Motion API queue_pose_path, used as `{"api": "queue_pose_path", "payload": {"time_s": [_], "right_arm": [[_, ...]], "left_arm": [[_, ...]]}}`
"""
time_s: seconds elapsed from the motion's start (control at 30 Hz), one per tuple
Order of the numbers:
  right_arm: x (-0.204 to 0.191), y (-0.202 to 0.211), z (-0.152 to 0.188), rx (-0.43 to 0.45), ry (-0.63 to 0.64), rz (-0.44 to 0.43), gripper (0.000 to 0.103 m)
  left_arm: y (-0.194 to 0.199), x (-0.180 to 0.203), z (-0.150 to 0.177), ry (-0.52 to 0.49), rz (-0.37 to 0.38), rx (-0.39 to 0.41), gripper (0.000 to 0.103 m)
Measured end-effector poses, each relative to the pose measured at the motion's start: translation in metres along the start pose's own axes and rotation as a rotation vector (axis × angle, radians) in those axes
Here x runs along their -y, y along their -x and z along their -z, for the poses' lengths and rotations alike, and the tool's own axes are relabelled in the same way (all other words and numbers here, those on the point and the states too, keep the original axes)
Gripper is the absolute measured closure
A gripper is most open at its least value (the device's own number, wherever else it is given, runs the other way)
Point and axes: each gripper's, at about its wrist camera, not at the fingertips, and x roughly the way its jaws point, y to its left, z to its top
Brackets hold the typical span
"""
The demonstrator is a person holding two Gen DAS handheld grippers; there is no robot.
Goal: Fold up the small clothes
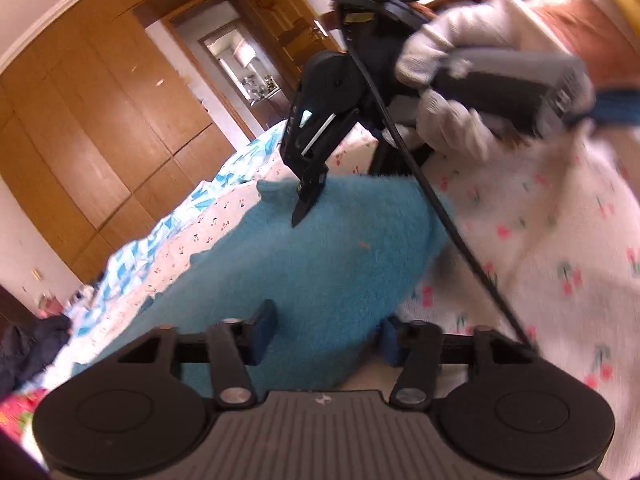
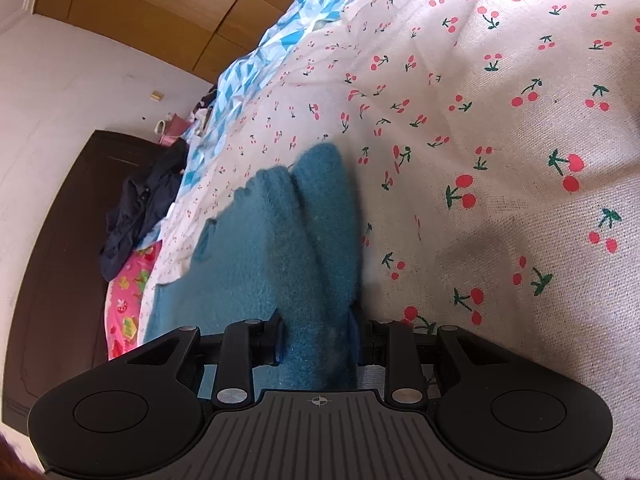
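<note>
Blue fuzzy cloth [image 1: 320, 280] sits right between the fingers of my left gripper [image 1: 324, 340]. Both blue pads [image 1: 264, 330] touch its edges, so this gripper is clamped on the cloth. Ahead of it, the cloth spreads over the cherry sheet [image 1: 540, 240]. Farther ahead I see my right gripper [image 1: 306, 204], its tips close together and down on the far part of the cloth. A gloved hand [image 1: 448, 92] holds it.

From the right wrist, a thick fold of the cloth [image 2: 316, 260] is bunched between the fingers of the right gripper [image 2: 318, 340], squeezed tight. The rest of the cloth runs ahead and off to the left. On the right is bare cherry sheet [image 2: 500, 140]. Far left, dark clothes [image 2: 140, 208] hang by a dark cupboard [image 2: 60, 260].
</note>
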Motion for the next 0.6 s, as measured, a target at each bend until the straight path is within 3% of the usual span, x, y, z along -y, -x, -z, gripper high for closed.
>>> {"api": "queue_pose_path", "payload": {"time_s": [0.07,0.13,0.37,0.5,0.57,0.6], "right_arm": [[-0.01,0.005,0.001,0.015,0.013,0.009,0.077],[-0.023,0.01,-0.001,0.028,0.025,0.018,0.079],[-0.087,0.02,-0.007,0.097,0.057,-0.025,0.08],[-0.142,0.007,-0.009,0.111,0.121,-0.051,0.08],[-0.17,-0.007,-0.007,0.109,0.163,-0.047,0.08],[-0.185,-0.019,-0.005,0.099,0.185,-0.041,0.08]], "left_arm": [[0.002,-0.019,-0.008,0.099,0.031,-0.006,0.068],[0.01,-0.039,-0.012,0.186,0.06,-0.004,0.072],[0.057,-0.111,-0.011,0.418,0.056,0.075,0.075],[0.079,-0.159,0.007,0.568,-0.001,0.104,0.075],[0.088,-0.179,0.019,0.621,-0.073,0.116,0.085],[0.089,-0.189,0.026,0.647,-0.109,0.116,0.085]]}}
